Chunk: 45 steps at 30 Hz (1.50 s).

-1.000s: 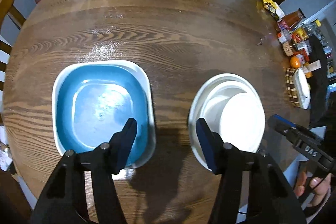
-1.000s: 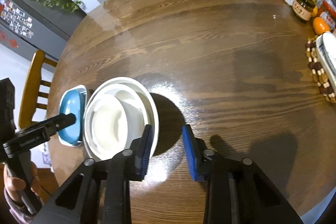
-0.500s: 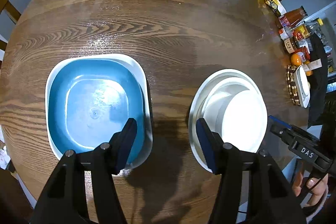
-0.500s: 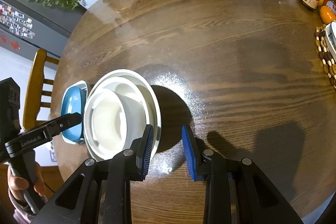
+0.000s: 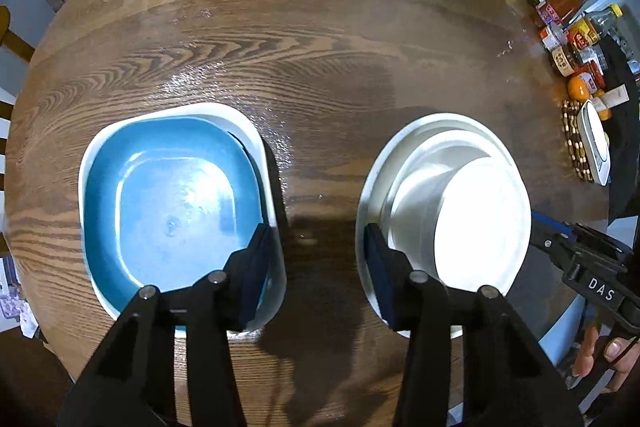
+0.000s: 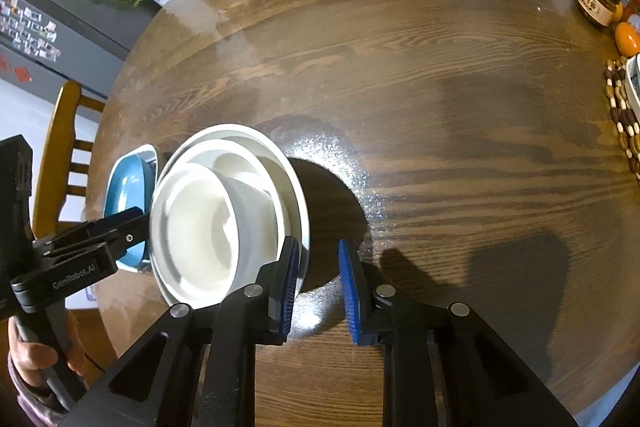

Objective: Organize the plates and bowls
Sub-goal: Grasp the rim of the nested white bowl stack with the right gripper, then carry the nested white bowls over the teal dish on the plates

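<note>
A blue square bowl (image 5: 168, 211) sits nested in a white square dish (image 5: 256, 143) at the left of the round wooden table (image 5: 320, 39). To its right stands a stack of white round bowls (image 5: 448, 203) on a white plate (image 6: 224, 223). My left gripper (image 5: 318, 267) points down over the bare gap between the two stacks, jaws closing with only table between them. My right gripper (image 6: 320, 287) hangs at the right rim of the white stack, jaws narrow and closing. Its left finger overlaps that rim, and no pad presses on anything.
Jars, bottles and an orange (image 5: 572, 43) crowd the table's far right edge, beside a beaded trivet (image 5: 572, 143) that carries a white item. Wooden chairs (image 6: 60, 155) ring the table. A person's hand (image 6: 36, 359) holds each gripper handle.
My left gripper has sunk toward the table, so both stacks look larger, and its jaws have narrowed. The right gripper's jaws have also narrowed; it has hardly moved.
</note>
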Each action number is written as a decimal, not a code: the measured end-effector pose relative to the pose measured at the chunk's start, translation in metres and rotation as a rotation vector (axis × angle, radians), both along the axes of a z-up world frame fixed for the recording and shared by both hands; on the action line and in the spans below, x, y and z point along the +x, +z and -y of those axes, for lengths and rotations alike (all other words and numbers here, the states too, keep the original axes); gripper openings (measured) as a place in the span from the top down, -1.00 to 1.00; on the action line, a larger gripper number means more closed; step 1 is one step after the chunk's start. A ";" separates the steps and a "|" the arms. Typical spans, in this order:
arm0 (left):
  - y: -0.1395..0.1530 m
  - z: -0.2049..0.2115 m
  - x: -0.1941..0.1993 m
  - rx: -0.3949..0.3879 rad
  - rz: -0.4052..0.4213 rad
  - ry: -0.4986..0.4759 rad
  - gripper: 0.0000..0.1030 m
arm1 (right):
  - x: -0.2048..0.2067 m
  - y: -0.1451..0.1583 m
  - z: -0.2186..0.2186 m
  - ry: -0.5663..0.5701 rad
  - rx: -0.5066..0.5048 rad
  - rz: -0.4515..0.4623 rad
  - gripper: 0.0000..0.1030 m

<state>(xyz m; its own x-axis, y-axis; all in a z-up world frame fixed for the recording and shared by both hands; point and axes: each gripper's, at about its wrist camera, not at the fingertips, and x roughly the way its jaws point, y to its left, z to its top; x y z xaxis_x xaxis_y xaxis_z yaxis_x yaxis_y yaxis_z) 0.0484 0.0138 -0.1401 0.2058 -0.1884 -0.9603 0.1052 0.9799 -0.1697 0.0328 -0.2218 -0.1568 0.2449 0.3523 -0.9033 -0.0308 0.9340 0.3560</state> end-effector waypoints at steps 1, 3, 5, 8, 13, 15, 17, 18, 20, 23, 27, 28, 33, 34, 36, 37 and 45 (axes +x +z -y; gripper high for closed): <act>-0.002 0.001 0.000 -0.014 -0.013 -0.002 0.30 | 0.000 0.000 -0.001 0.001 0.002 -0.001 0.62; -0.003 0.003 0.002 -0.026 -0.023 0.000 0.37 | 0.001 -0.001 0.000 0.002 0.003 -0.004 0.63; -0.002 0.004 0.002 -0.030 -0.025 -0.007 0.48 | 0.002 0.000 -0.001 0.004 0.010 -0.005 0.63; -0.001 0.007 0.003 -0.040 -0.033 -0.006 0.62 | 0.003 -0.001 -0.002 0.005 0.010 -0.007 0.64; -0.002 0.012 0.005 -0.086 -0.056 0.001 0.93 | 0.004 -0.004 -0.008 0.011 0.017 -0.008 0.78; -0.001 0.016 0.004 -0.086 -0.052 0.004 0.99 | 0.004 -0.005 -0.009 0.010 0.020 -0.008 0.81; 0.000 0.018 0.000 -0.071 -0.038 0.007 0.99 | 0.004 -0.005 -0.008 0.009 0.023 -0.007 0.81; 0.001 0.019 0.000 -0.065 -0.029 0.009 0.99 | 0.004 -0.005 -0.008 0.008 0.025 -0.006 0.81; 0.000 0.019 -0.001 -0.067 -0.020 0.021 1.00 | 0.003 -0.006 -0.008 0.003 0.029 -0.003 0.81; 0.000 0.021 -0.003 -0.061 -0.006 0.024 1.00 | 0.002 -0.005 -0.010 -0.002 0.020 0.011 0.81; 0.000 0.021 -0.006 -0.051 0.001 0.023 0.99 | 0.000 -0.005 -0.011 -0.011 0.023 0.008 0.81; 0.000 0.022 -0.007 -0.049 0.001 0.022 0.99 | 0.000 -0.004 -0.011 -0.011 0.022 0.008 0.81; 0.003 0.023 -0.007 -0.034 0.024 0.013 0.99 | -0.001 -0.002 -0.011 -0.015 0.013 0.014 0.81; 0.004 0.024 -0.007 -0.032 0.028 0.012 0.99 | -0.001 -0.001 -0.011 -0.016 0.013 0.015 0.81; 0.006 0.024 -0.007 -0.031 0.036 0.011 0.99 | -0.002 0.001 -0.011 -0.017 0.010 0.022 0.81; 0.007 0.023 -0.007 -0.030 0.041 0.011 0.99 | -0.002 0.002 -0.011 -0.016 0.010 0.027 0.81; 0.019 0.021 -0.013 -0.023 0.094 0.002 0.99 | -0.007 0.015 -0.014 -0.017 0.009 0.062 0.81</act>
<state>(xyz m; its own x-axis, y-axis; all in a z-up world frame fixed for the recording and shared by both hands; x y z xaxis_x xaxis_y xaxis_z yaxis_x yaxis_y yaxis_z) 0.0354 -0.0072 -0.1211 0.2949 -0.2092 -0.9323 0.1193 0.9762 -0.1813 0.0263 -0.2077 -0.1421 0.3065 0.3557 -0.8829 -0.0374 0.9313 0.3623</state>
